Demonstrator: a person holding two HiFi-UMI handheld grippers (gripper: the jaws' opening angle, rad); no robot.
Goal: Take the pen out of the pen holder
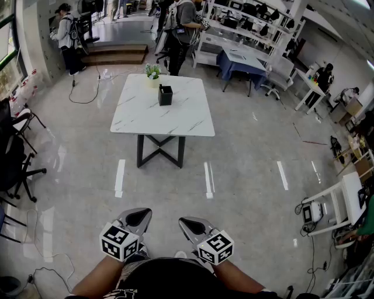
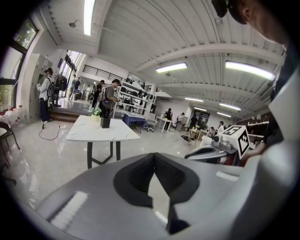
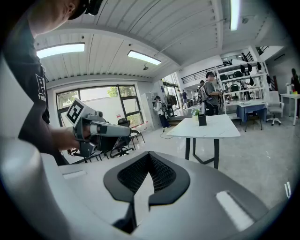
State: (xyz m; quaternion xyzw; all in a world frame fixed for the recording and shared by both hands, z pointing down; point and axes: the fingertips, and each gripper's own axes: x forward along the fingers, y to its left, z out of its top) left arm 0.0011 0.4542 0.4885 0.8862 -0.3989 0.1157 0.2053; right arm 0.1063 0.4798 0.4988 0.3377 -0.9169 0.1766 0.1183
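Note:
A black pen holder (image 1: 165, 94) stands on the far half of a white marble table (image 1: 175, 120), several steps ahead of me. It also appears small in the left gripper view (image 2: 105, 122) and the right gripper view (image 3: 202, 120). A pen in it is too small to make out. My left gripper (image 1: 139, 217) and right gripper (image 1: 188, 224) hang close to my body over the floor, far from the table. Both are shut with nothing between the jaws, as their own views show (image 2: 153, 157) (image 3: 150, 157).
A small potted plant (image 1: 152, 73) sits behind the holder. Black office chairs (image 1: 14, 152) stand at the left and a white cart (image 1: 345, 198) at the right. A cable (image 1: 87, 93) lies on the floor near the table. People stand by the shelves (image 1: 245, 17) beyond.

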